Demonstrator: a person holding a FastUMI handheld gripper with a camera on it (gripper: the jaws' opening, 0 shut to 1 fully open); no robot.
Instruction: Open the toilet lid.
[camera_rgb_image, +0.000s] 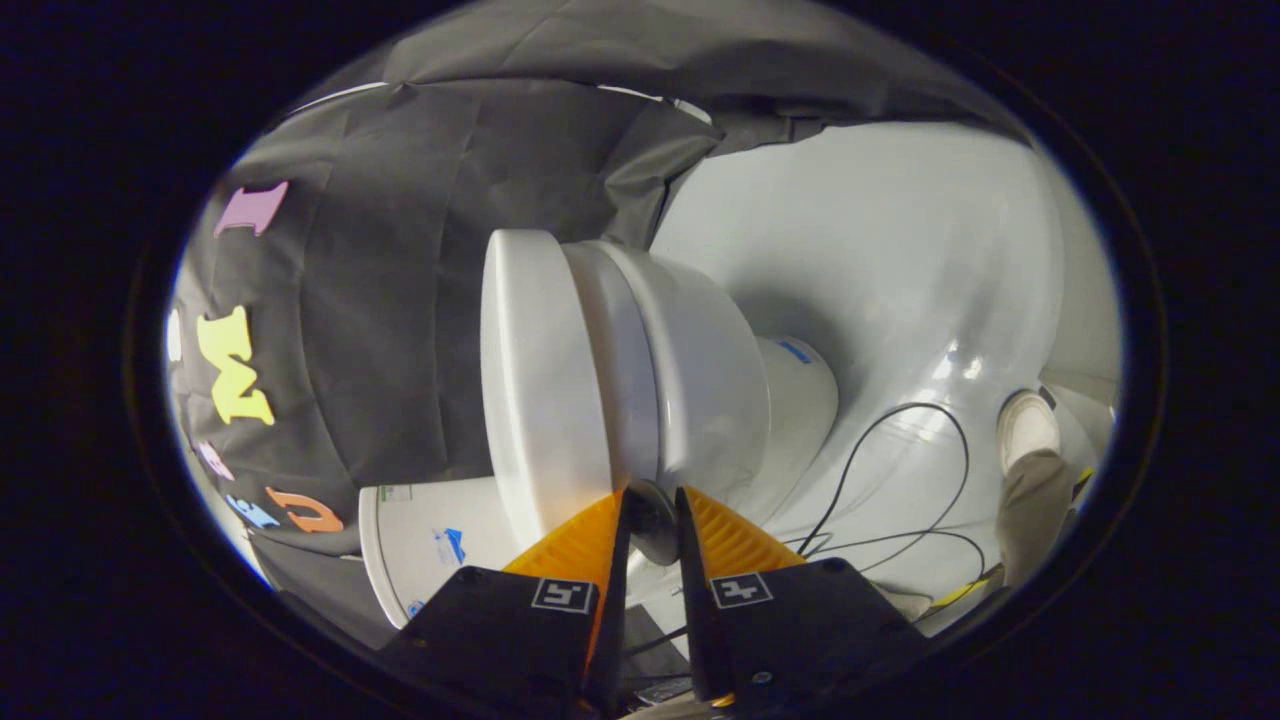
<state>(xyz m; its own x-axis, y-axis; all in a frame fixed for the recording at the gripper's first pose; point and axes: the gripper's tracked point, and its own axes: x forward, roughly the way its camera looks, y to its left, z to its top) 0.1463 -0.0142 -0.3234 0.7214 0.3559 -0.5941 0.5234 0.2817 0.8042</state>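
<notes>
gripper (652, 500) | fingers nearly closed, narrow gap | tips at toilet lid (535, 380) edge, grip can't tell

Toilet (700, 380) (cables (900, 470) too) on floor (900, 250)

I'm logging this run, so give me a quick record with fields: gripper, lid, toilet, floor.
gripper: gripper fingers nearly closed at the lid's edge; grip cannot be told
lid: lid down on the seat, not yet opened
toilet: white toilet just ahead of the fingers
floor: black cable lying beyond the toilet, a shoe nearby
</notes>
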